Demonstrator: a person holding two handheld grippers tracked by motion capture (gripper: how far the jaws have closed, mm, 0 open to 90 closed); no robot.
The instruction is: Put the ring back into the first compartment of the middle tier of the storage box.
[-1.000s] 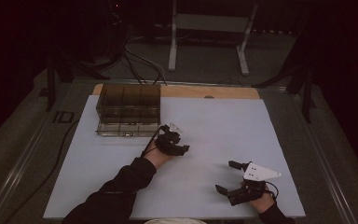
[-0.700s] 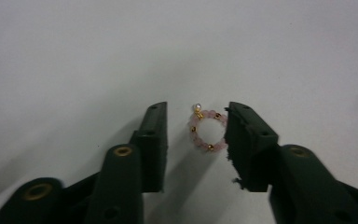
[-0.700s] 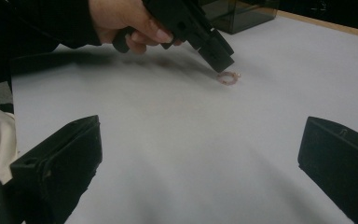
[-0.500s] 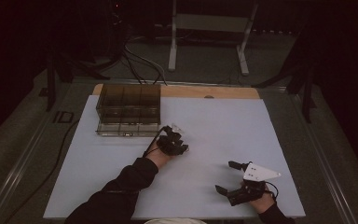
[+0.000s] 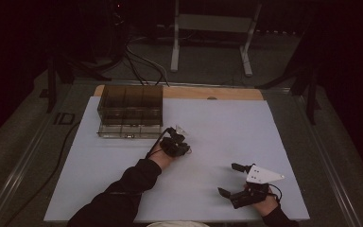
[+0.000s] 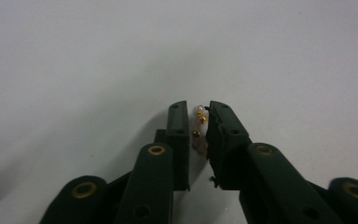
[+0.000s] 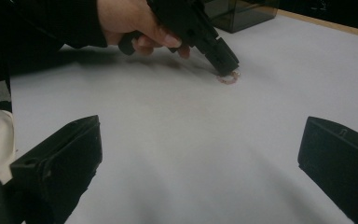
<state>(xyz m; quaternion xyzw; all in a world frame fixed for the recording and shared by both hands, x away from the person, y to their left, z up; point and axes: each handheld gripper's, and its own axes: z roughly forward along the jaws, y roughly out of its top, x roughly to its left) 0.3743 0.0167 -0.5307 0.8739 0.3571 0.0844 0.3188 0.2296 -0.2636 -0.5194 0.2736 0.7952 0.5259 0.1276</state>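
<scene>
— Looking down from the high view first: what do you count?

— One white table sheet (image 5: 227,137), one smoked see-through plastic drawer box (image 5: 130,111) at its far left, and two hand-held grippers. The left gripper (image 5: 180,138) sits just beside the box's near right corner; the right gripper (image 5: 230,178) rests well apart, near the front right edge, carrying one grey three-cornered plate (image 5: 263,175). No brand or writing is legible anywhere.

— And the left gripper view?

— Its two black jaws have just been closing and now stand almost together around a small pinkish bracelet with gold beads (image 6: 199,128) lying on the sheet. Three gold beads show in the gap. The pads look pressed on it.

— The right gripper view?

— The right gripper's own two jaws stand wide apart with bare sheet between them, holding nothing. Farther off, a hand (image 7: 137,23) tilts the left gripper (image 7: 228,70) down onto the bracelet (image 7: 228,78), tips touching the sheet. One corner of the box (image 7: 242,11) shows behind.
</scene>
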